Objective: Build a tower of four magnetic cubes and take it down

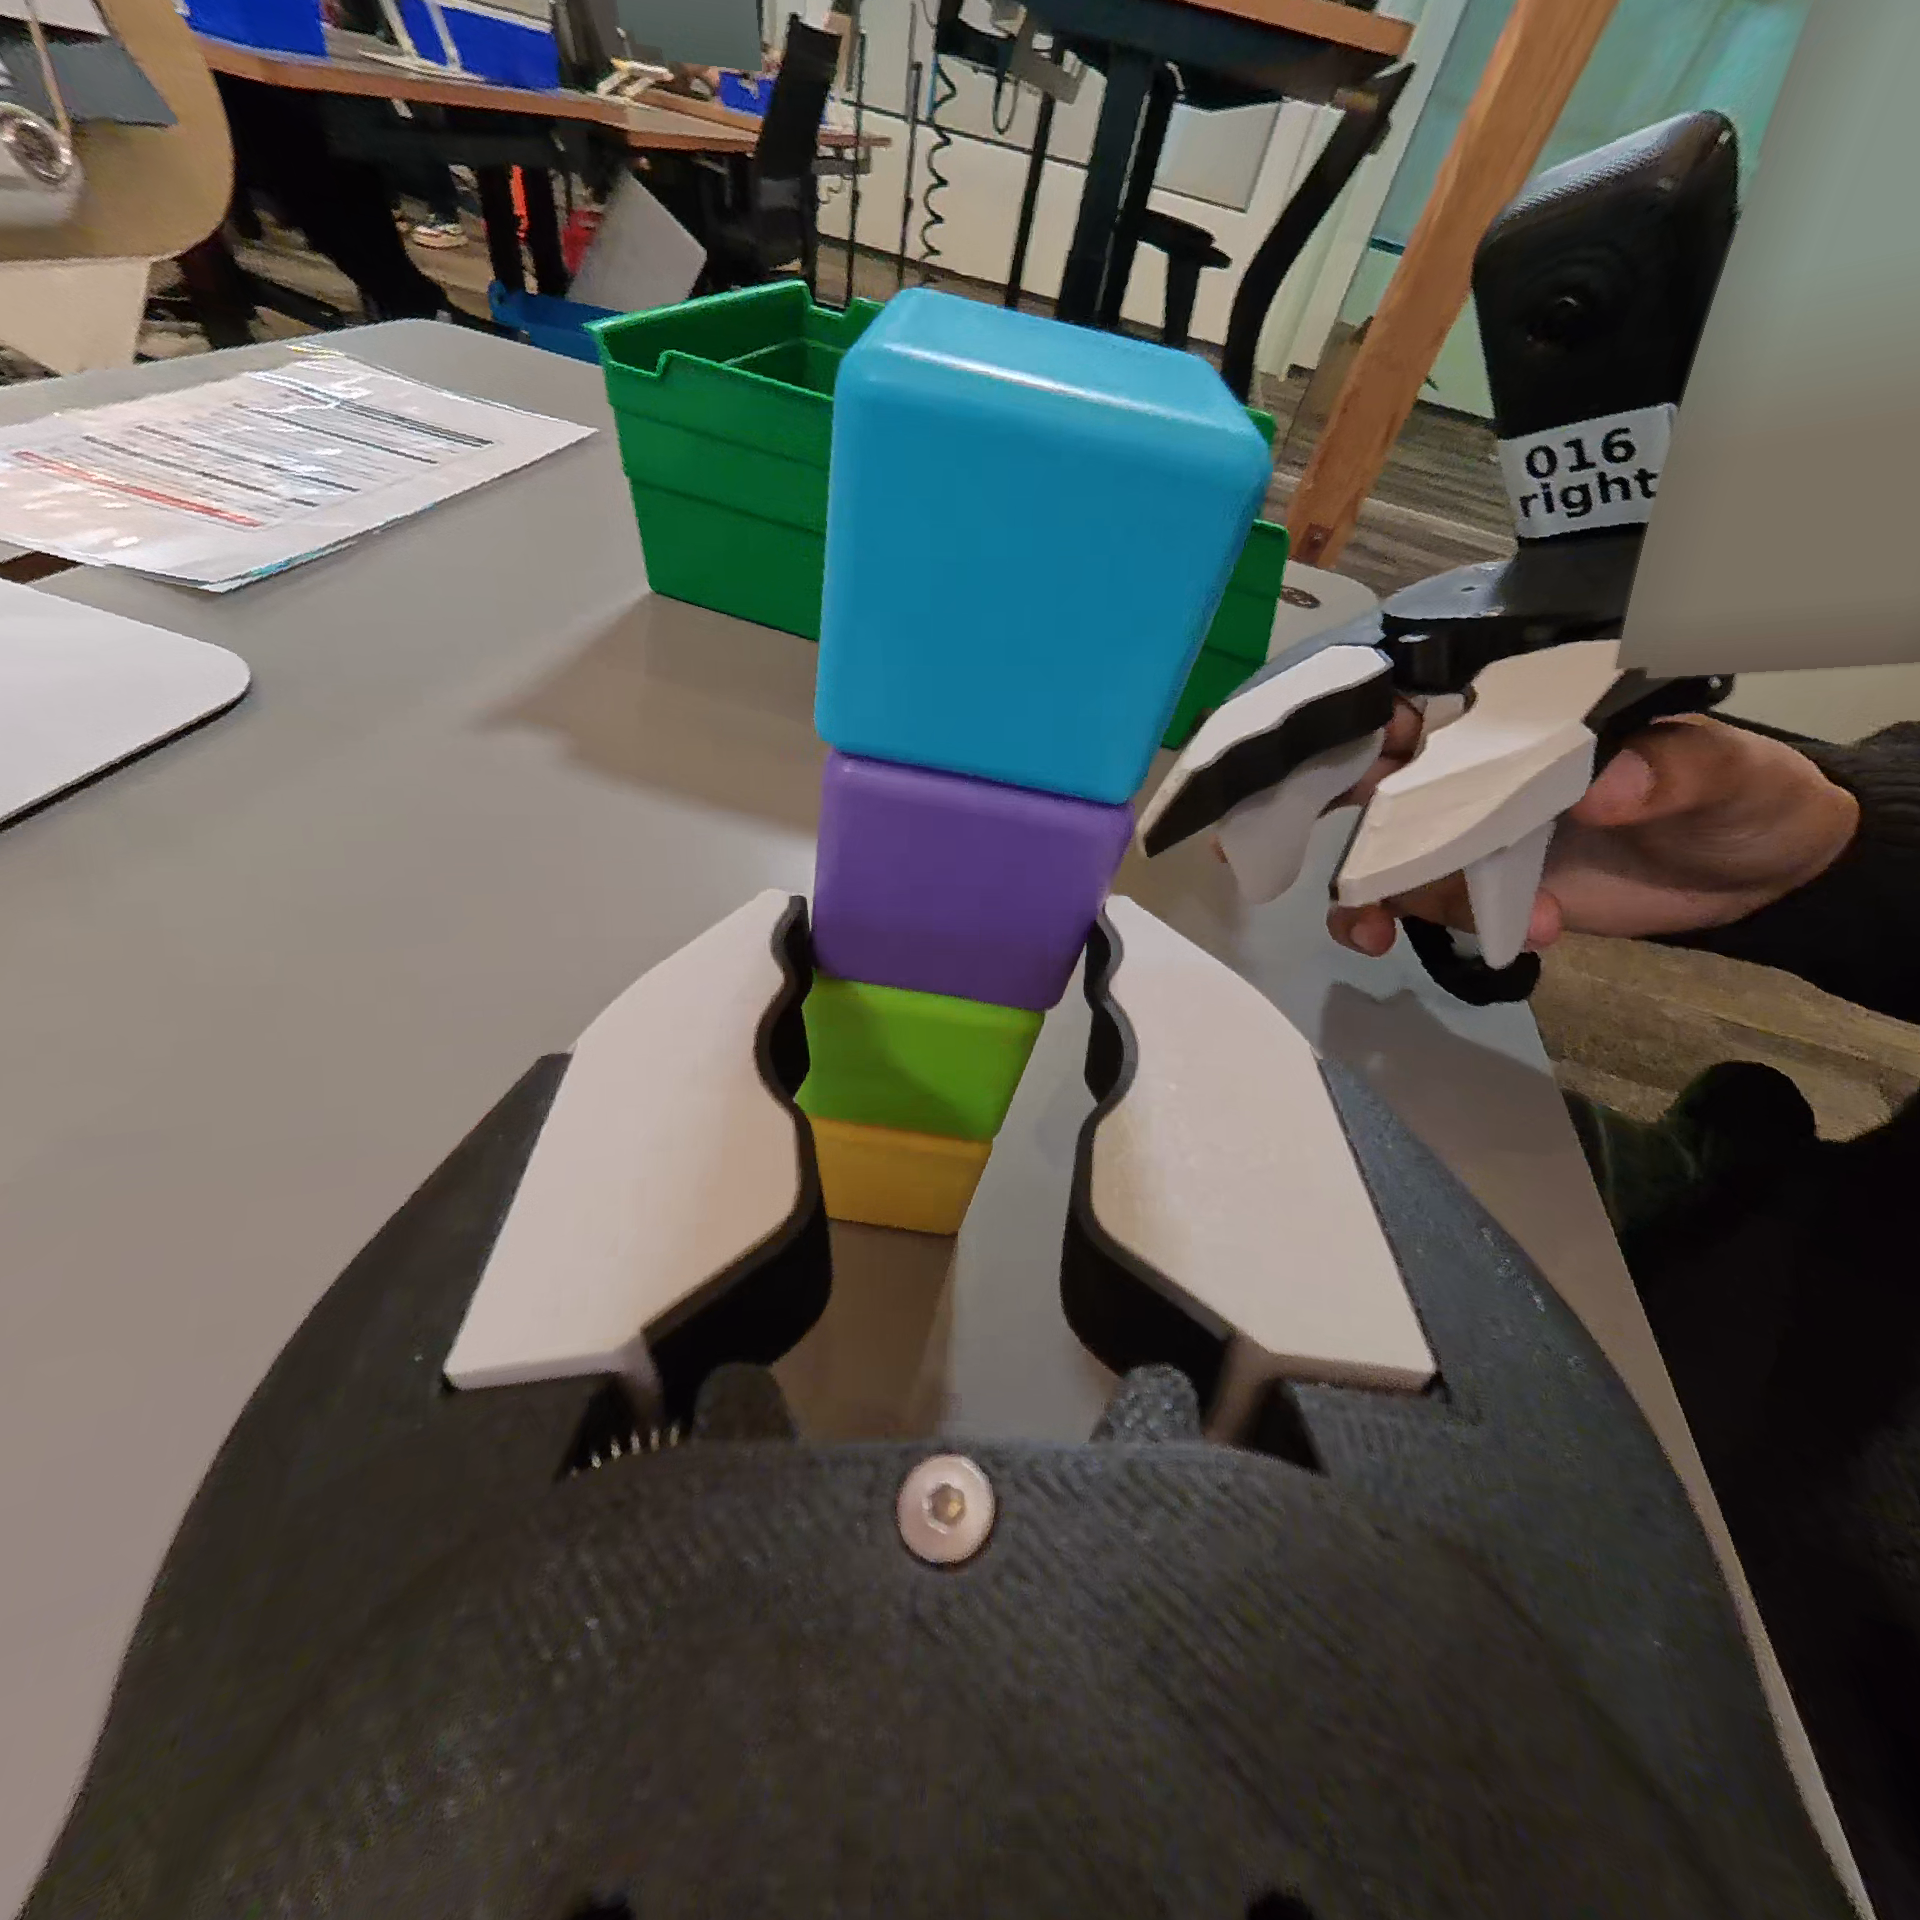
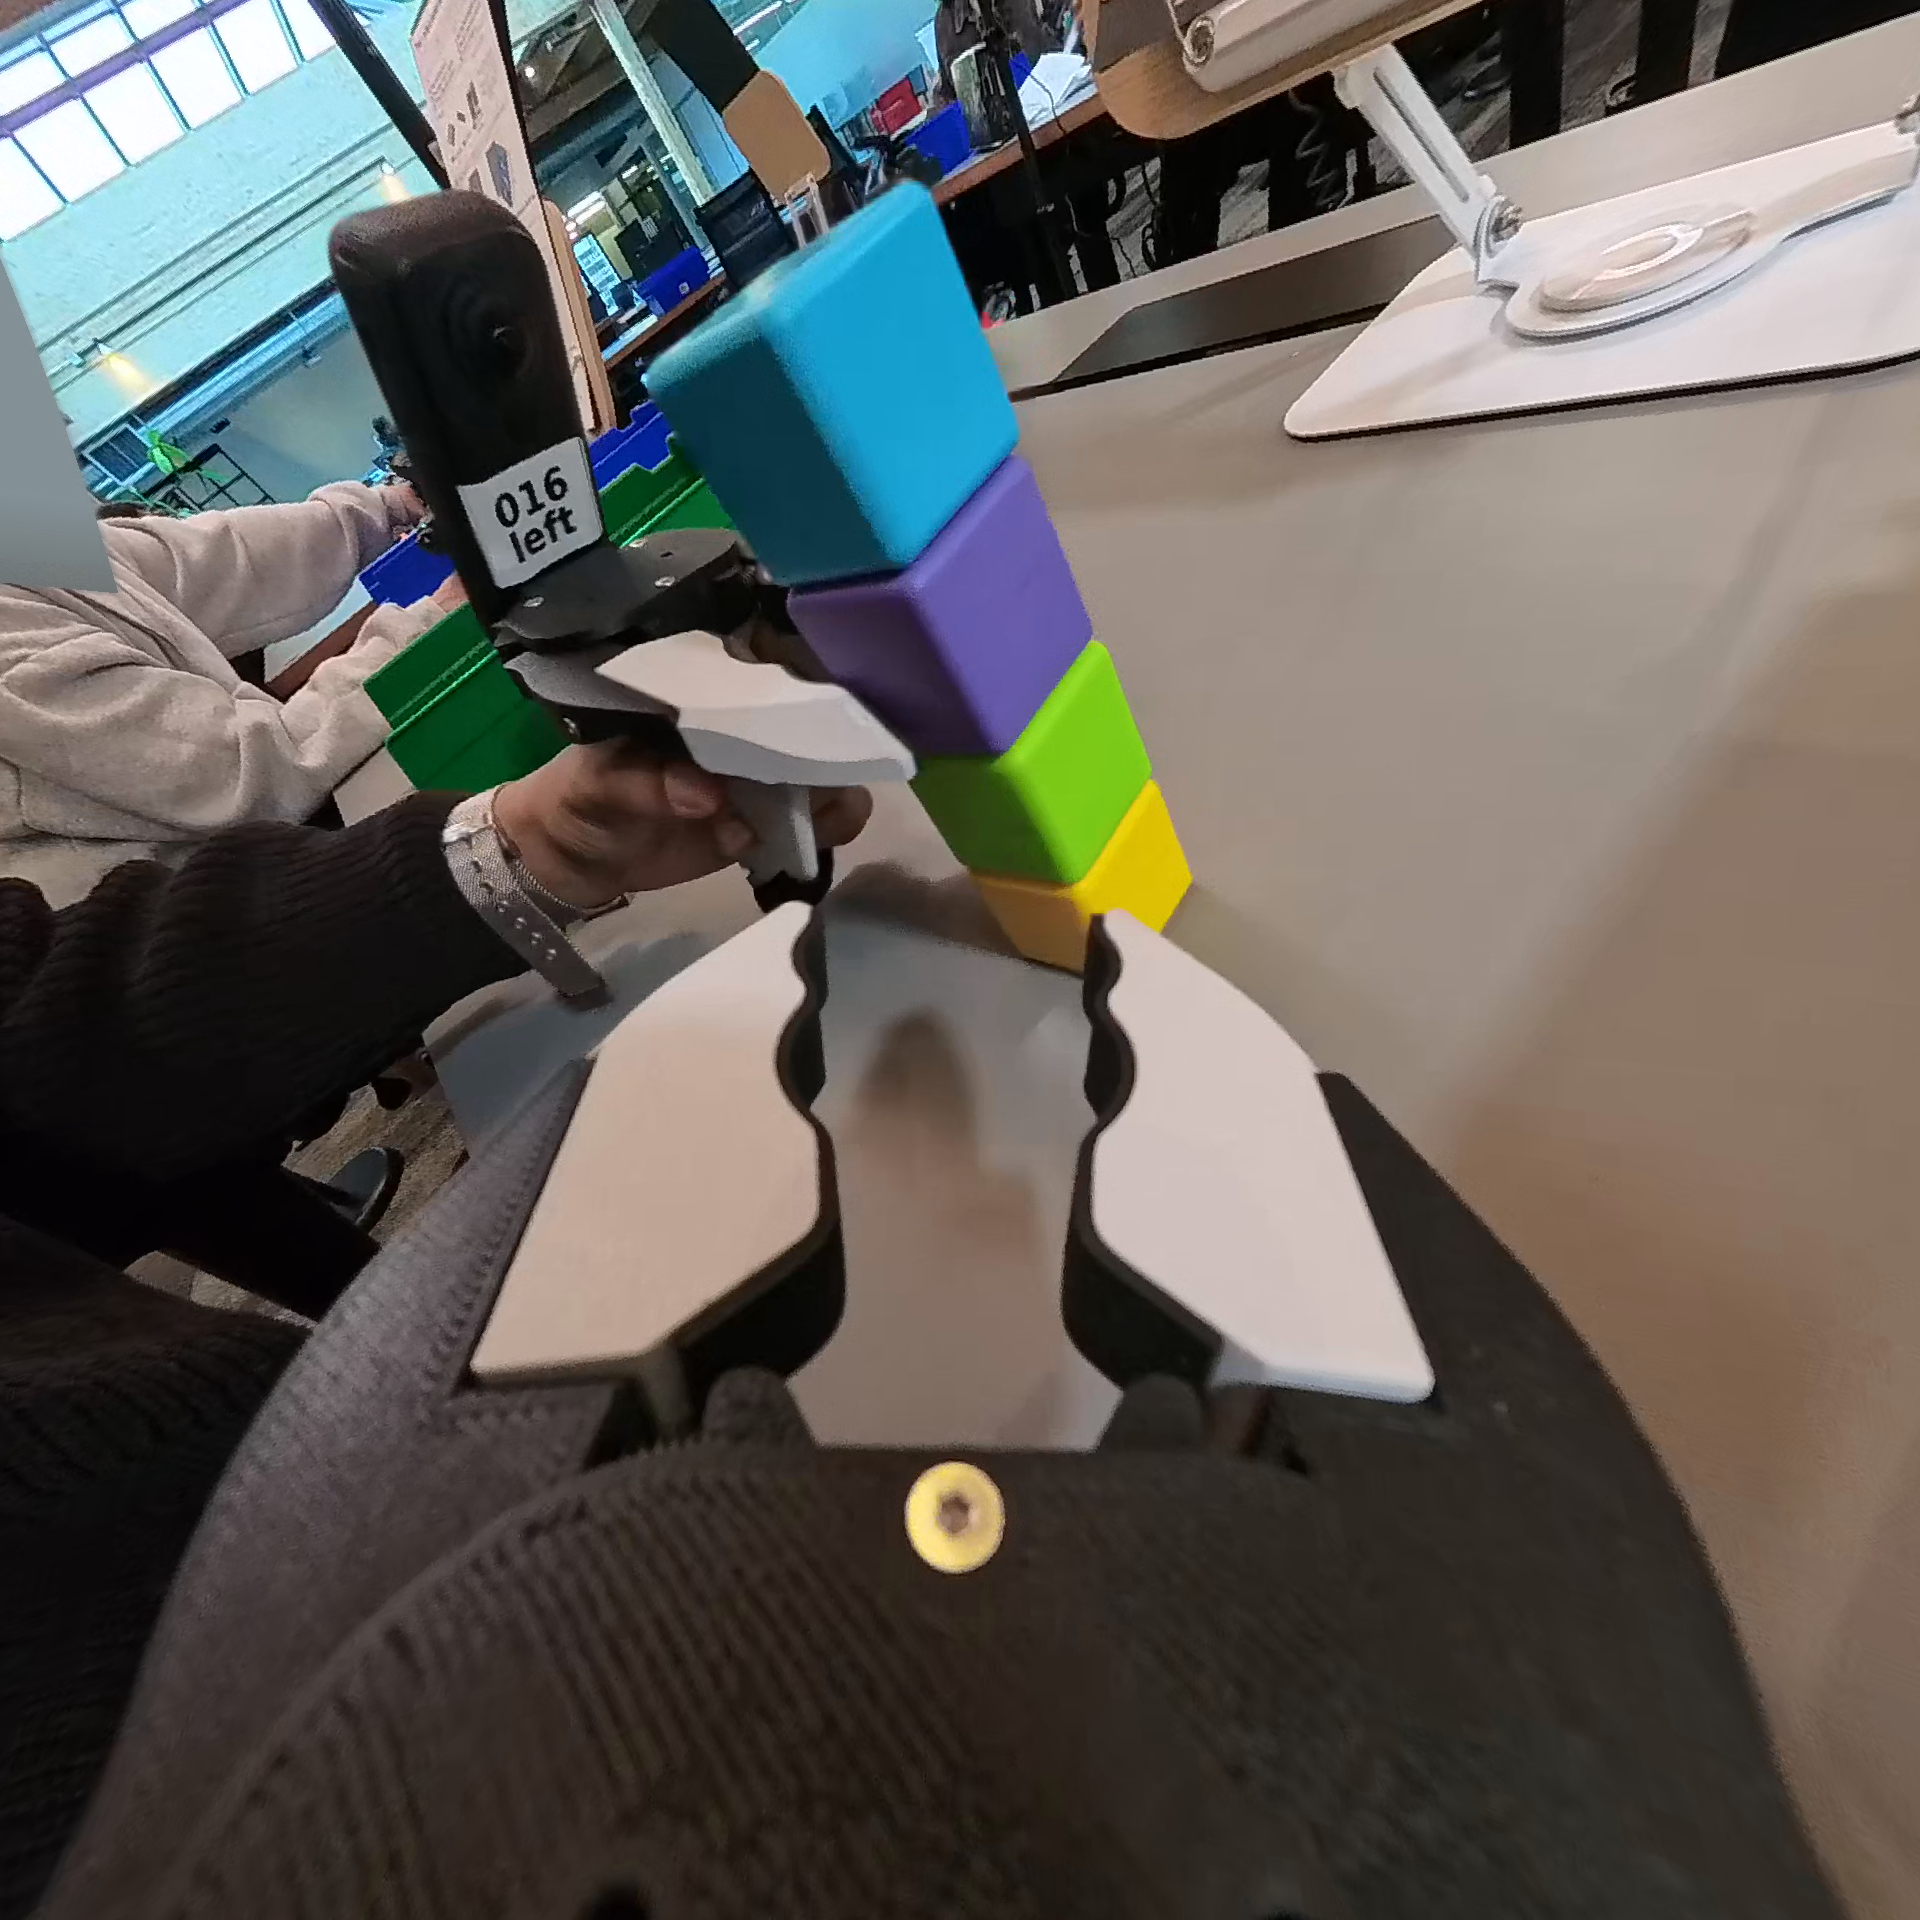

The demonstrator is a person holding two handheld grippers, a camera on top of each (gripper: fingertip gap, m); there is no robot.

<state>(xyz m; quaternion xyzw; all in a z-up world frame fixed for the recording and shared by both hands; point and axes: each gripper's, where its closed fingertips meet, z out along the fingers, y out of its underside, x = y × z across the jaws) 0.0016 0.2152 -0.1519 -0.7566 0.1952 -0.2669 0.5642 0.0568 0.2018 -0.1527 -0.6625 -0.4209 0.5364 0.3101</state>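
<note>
Stack: four blocks piled up on the grey table, smallest at the bottom. Yellow block, then green block, purple block, big blue block on top.
My right gripper: fingers spread apart, nothing between them, tips low over the table just in front of the yellow block.
My left gripper: over on the left side of the stack, white finger right up against the purple and green blocks. Can't tell if it's actually squeezing.
Behind: green bin, white monitor stand base far right.
</note>
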